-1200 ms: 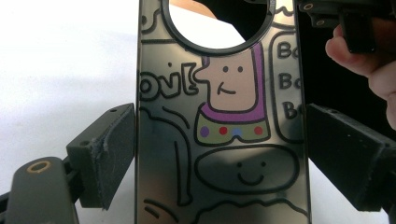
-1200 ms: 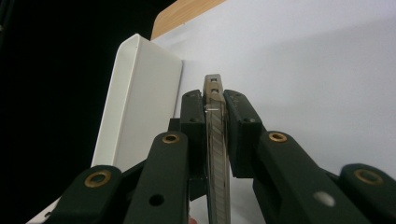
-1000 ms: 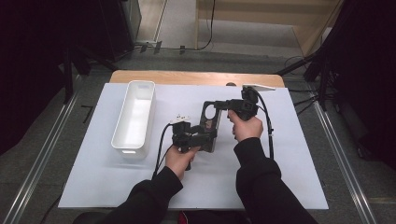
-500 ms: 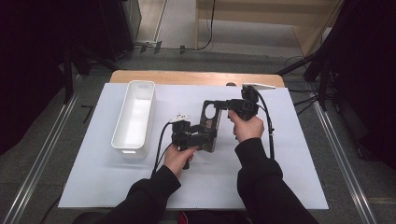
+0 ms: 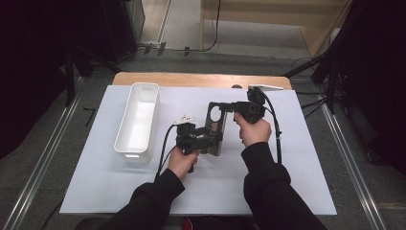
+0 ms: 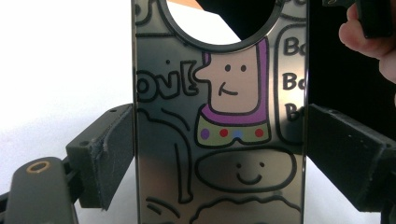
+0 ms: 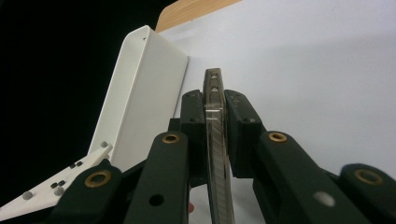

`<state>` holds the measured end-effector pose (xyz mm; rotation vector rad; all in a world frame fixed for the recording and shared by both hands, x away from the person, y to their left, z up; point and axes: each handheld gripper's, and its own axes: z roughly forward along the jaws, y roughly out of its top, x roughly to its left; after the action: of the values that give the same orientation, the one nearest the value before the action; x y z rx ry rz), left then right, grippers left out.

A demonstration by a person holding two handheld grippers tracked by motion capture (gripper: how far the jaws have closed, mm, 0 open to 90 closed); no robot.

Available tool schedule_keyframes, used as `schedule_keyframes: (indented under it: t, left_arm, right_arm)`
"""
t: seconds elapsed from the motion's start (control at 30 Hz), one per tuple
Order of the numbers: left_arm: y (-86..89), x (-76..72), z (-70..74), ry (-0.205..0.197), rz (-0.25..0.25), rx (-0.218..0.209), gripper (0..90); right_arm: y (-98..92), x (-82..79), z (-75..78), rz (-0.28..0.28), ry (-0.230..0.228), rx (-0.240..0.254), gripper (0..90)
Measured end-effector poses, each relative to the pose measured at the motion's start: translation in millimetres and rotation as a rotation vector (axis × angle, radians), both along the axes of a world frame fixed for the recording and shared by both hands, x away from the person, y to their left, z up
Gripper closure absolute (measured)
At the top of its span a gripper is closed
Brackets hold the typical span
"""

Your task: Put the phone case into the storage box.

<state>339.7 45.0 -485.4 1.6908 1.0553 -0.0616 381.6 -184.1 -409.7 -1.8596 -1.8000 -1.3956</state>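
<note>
A dark, glossy phone case (image 5: 216, 125) with cartoon doodles and a round camera hole is held above the white mat by both grippers. My left gripper (image 5: 207, 140) clamps its lower end across the width. In the left gripper view both pads (image 6: 114, 154) press on the side edges of the phone case (image 6: 224, 93). My right gripper (image 5: 229, 107) pinches the upper end by the camera hole. The right gripper view shows the phone case (image 7: 212, 88) edge-on, squeezed between the two jaws of the right gripper (image 7: 215, 116).
A long white tray (image 5: 138, 120) lies to the left on the white mat (image 5: 287, 182), seen also as the white tray (image 7: 140, 93) beyond the jaws. A wooden table edge (image 5: 191, 79) runs along the back. Dark stands and cables surround the table.
</note>
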Motion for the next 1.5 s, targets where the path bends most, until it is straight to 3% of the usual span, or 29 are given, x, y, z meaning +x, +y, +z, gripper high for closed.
schedule_keyframes:
  t: [0.37,0.63,0.77,0.93,1.03,1.23,1.37,1.5]
  left_arm:
    - [0.3,-0.2,1.0,-0.015,-0.004,0.002,5.3]
    - [-2.7,-3.2,2.4,-0.042,-0.048,0.009,0.0]
    - [-3.6,-3.6,6.5,-0.035,-0.066,0.039,0.0]
    - [-4.3,-3.0,10.3,0.006,-0.074,0.084,0.0]
    - [-4.0,-3.4,11.9,0.029,-0.103,0.099,0.0]
    - [-3.8,-5.2,15.6,0.052,-0.135,0.087,0.0]
    - [-6.9,-6.5,22.5,0.045,-0.136,0.178,0.0]
    - [-3.8,-5.8,25.1,0.064,-0.160,0.165,0.0]
  right_arm:
    - [2.6,-0.3,-0.2,0.010,0.003,-0.004,77.3]
    - [0.6,-0.2,-0.4,0.010,-0.001,-0.015,77.3]
    - [-2.1,-0.6,0.2,0.010,-0.006,-0.019,77.3]
    - [-6.3,-1.0,0.6,0.006,-0.011,-0.023,77.3]
    - [-9.4,-1.0,0.4,0.003,-0.010,-0.023,77.3]
    - [-17.1,0.6,-1.0,-0.005,-0.005,-0.023,77.3]
    - [-22.4,2.6,-2.7,-0.007,0.002,-0.016,77.3]
    - [-26.5,5.1,-5.3,-0.007,0.002,-0.006,77.3]
